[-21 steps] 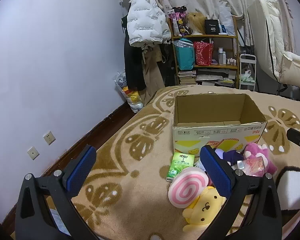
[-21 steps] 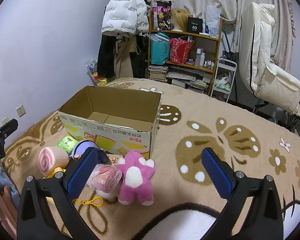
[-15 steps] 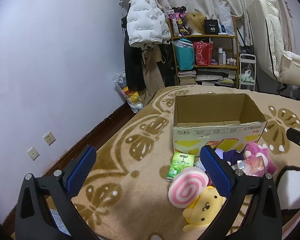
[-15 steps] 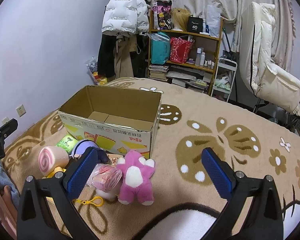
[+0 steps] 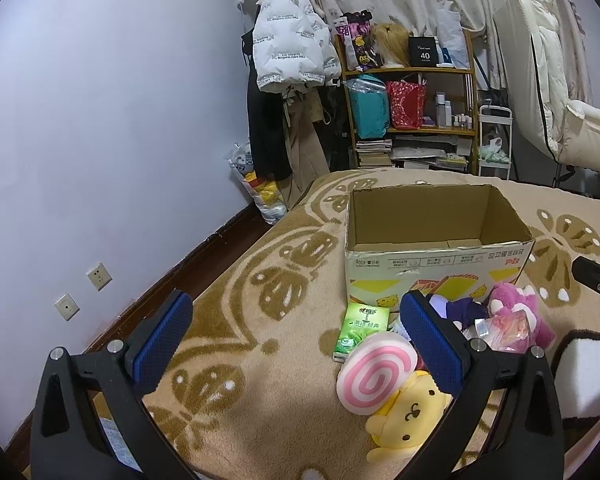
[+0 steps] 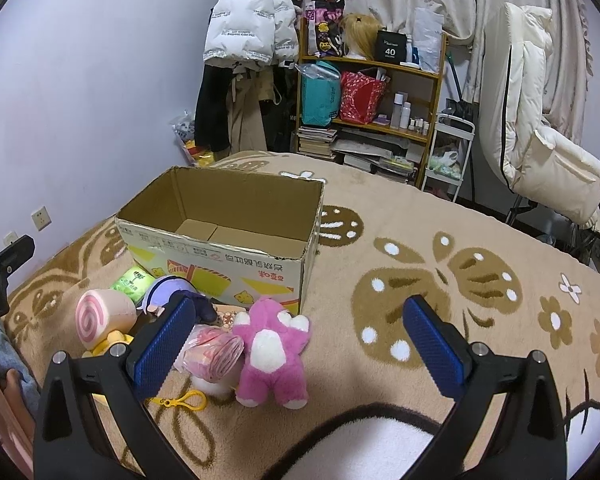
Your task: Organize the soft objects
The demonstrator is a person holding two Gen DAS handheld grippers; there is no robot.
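Note:
An open, empty cardboard box (image 5: 440,256) (image 6: 236,252) stands on a patterned blanket. In front of it lie soft toys: a pink swirl roll (image 5: 376,376) (image 6: 100,314), a yellow plush (image 5: 408,412), a purple-haired doll (image 6: 168,292), a magenta plush (image 6: 272,356) (image 5: 520,308), a wrapped pink item (image 6: 212,354) and a green tissue pack (image 5: 362,330) (image 6: 134,278). My left gripper (image 5: 296,340) is open and empty, left of the toys. My right gripper (image 6: 300,340) is open and empty, above the magenta plush.
A beige blanket (image 6: 440,280) with brown flower patterns covers the surface. A shelf (image 6: 376,120) with bags and books, hanging coats (image 5: 292,52) and a white chair (image 6: 540,128) stand behind. A wall (image 5: 100,140) runs along the left.

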